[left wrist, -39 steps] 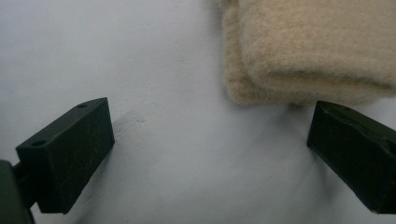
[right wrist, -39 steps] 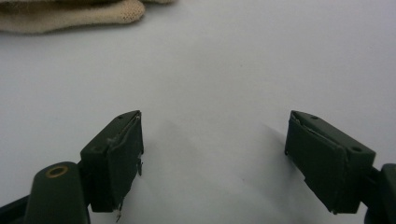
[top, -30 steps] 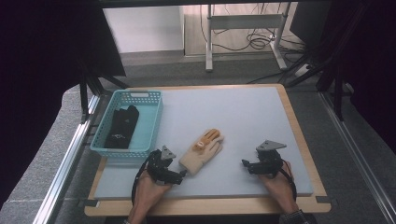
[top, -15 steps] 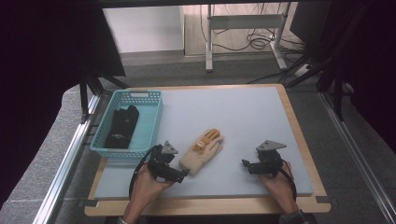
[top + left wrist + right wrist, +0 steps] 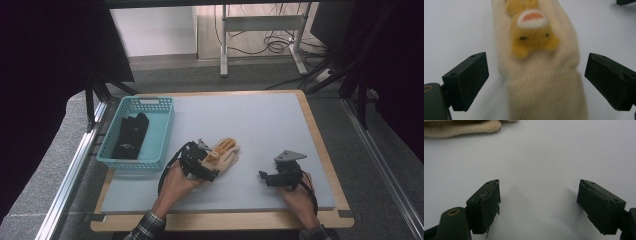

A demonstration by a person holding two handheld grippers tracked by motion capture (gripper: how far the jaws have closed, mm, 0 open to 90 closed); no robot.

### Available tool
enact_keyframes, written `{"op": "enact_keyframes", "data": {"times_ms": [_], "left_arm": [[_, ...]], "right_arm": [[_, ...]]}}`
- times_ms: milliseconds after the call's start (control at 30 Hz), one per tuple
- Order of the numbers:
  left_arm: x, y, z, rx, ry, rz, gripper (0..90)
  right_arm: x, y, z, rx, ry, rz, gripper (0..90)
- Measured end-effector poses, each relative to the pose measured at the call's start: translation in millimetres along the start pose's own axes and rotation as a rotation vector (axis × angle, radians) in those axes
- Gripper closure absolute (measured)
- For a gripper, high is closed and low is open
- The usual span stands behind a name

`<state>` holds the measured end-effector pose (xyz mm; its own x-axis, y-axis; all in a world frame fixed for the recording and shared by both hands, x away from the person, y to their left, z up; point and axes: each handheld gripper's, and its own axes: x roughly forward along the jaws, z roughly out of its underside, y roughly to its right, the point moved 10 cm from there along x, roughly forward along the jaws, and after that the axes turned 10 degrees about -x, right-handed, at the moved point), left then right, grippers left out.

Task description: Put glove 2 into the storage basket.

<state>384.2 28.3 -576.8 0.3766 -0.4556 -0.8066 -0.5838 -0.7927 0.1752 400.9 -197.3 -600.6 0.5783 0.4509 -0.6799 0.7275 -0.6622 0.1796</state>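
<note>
A cream knitted glove (image 5: 227,157) with orange fingertips and a yellow animal patch lies flat on the pale mat, near its front middle. My left gripper (image 5: 206,170) is open over the glove's cuff end; in the left gripper view the glove (image 5: 541,65) lies between the two spread jaws, apart from both. My right gripper (image 5: 267,177) rests open on the mat to the right of the glove, with nothing between its jaws. In the right gripper view a cream edge of the glove (image 5: 461,128) shows at the top left.
A teal plastic basket (image 5: 162,127) stands at the mat's left side with a black glove (image 5: 131,135) lying in it. The mat sits on a wooden board (image 5: 320,145). Table legs and cables lie beyond the far edge.
My left gripper has moved forward and right along the glove's cuff, so its jaws now straddle it. The right gripper has stayed put.
</note>
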Motion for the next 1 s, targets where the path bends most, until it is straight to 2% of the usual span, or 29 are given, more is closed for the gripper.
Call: {"op": "enact_keyframes", "data": {"times_ms": [133,333,433,500,633,733,833,1000], "left_arm": [[13.8,2.4,-7.8,0.000,-0.020,-0.002,5.7],[32.8,2.2,-8.4,0.003,-0.066,-0.024,7.0],[38.0,0.8,-6.4,0.006,-0.080,-0.037,10.0],[40.3,0.8,-4.6,0.001,-0.085,-0.028,12.0],[40.3,1.6,-2.6,0.011,-0.073,-0.044,17.1],[37.5,1.7,-2.3,0.001,-0.061,-0.048,25.3],[34.6,2.2,-1.9,-0.001,-0.061,-0.047,39.6],[32.3,3.3,-1.6,0.000,-0.072,-0.041,49.3]], "right_arm": [[0.0,0.0,0.1,-0.001,0.000,0.000,18.1],[0.0,-0.1,0.0,0.001,0.000,-0.001,18.1],[0.0,-0.1,0.0,0.001,0.000,-0.001,18.0],[0.0,-0.1,0.0,0.001,0.000,-0.001,18.0],[0.1,-0.1,0.0,0.001,0.000,-0.002,18.0],[0.1,-0.1,0.0,0.001,0.000,-0.001,18.0],[0.1,-0.1,0.1,0.000,-0.001,0.000,18.0],[0.1,-0.1,0.0,0.000,-0.001,0.000,18.0]]}}
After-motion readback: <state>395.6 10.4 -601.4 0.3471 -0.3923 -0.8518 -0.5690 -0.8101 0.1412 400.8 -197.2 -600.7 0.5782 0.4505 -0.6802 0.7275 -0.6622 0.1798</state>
